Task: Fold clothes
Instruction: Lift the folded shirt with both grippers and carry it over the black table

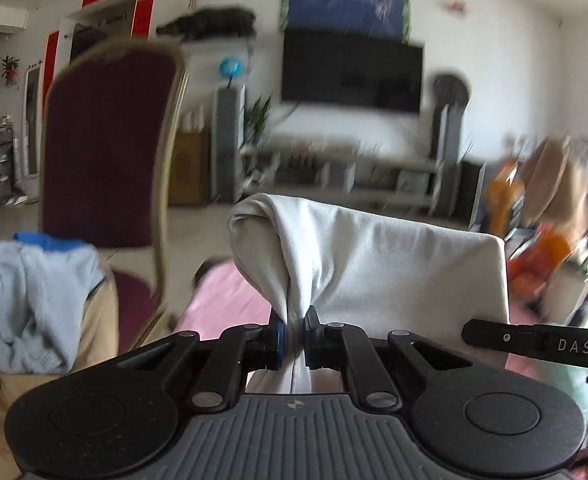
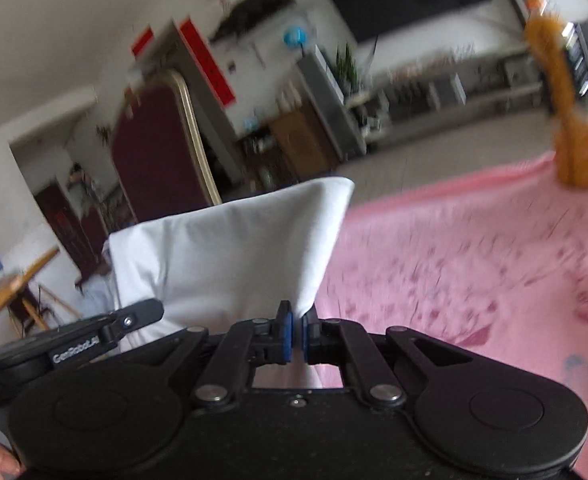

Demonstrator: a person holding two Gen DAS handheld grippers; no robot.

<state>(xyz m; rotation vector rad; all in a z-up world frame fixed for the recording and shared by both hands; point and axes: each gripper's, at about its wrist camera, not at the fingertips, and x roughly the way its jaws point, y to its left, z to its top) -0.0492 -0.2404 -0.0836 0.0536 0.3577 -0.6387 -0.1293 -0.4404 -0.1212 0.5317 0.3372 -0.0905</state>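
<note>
A white garment (image 1: pixel 374 264) hangs stretched in the air between my two grippers, above a pink patterned sheet (image 2: pixel 474 264). My left gripper (image 1: pixel 294 332) is shut on one bunched corner of it. My right gripper (image 2: pixel 297 336) is shut on the other corner of the white garment (image 2: pixel 229 248). The right gripper's body shows at the right edge of the left wrist view (image 1: pixel 534 344). The left gripper's body shows at the lower left of the right wrist view (image 2: pixel 93 332). Both views are blurred by motion.
A pile of light blue and tan clothes (image 1: pixel 33 304) lies at the left by a maroon chair (image 1: pixel 109 144). An orange object (image 2: pixel 574 148) stands at the sheet's far right. A TV (image 1: pixel 350 68) and shelving stand across the room.
</note>
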